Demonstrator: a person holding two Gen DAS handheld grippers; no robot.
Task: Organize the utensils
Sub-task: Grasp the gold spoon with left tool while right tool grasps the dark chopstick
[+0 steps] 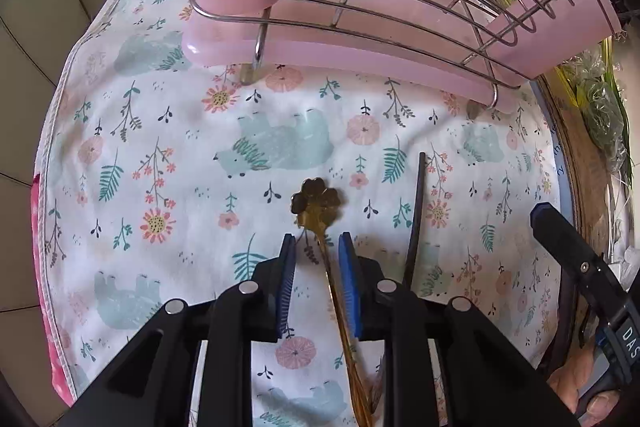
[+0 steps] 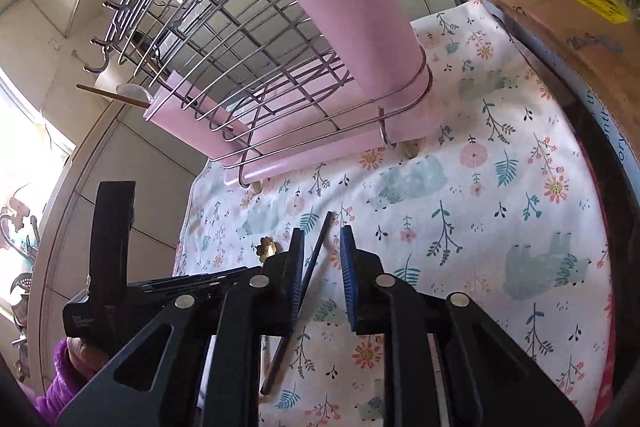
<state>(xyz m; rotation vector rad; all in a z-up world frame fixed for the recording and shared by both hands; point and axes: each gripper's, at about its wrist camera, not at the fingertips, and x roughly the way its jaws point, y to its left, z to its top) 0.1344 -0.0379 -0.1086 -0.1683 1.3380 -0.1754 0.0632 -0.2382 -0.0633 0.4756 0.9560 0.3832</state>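
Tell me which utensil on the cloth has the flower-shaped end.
The gold spoon, lying between the left hand-held gripper fingers. The black chopstick beside it is plain and straight.

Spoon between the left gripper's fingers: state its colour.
The spoon is gold with a flower-shaped bowl; the left wrist view shows it best.

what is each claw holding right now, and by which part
Nothing yet. Left claw is open around the gold spoon's neck; right claw is open around the black chopstick.
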